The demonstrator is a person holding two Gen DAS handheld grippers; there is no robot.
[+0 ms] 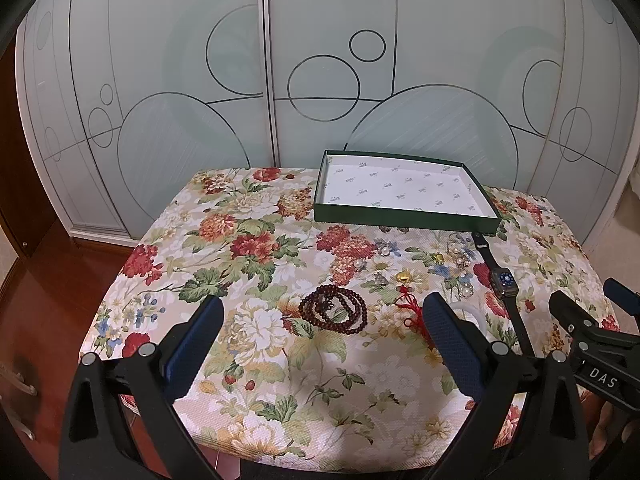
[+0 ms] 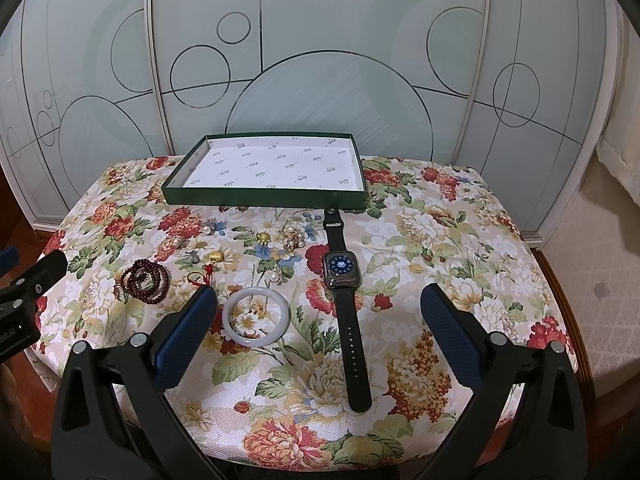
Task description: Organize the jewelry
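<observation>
Grippers both gaped wide, empty: left gripper [image 1: 322, 312], right gripper [image 2: 318, 304]. Bead bracelet [image 1: 333, 309] lay between the left fingers; smartwatch [image 2: 342, 274] between the right ones, white bangle [image 2: 256, 316] by its left finger. Green tray [image 2: 266, 196] sat beyond.

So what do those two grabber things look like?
Both look alike. The left gripper has two chunky black plastic arms, each ending in a dimpled dark blue pad, with round silver bolt heads at the joints. The right gripper matches, and seen from the left camera it carries white letters, DAS.
</observation>
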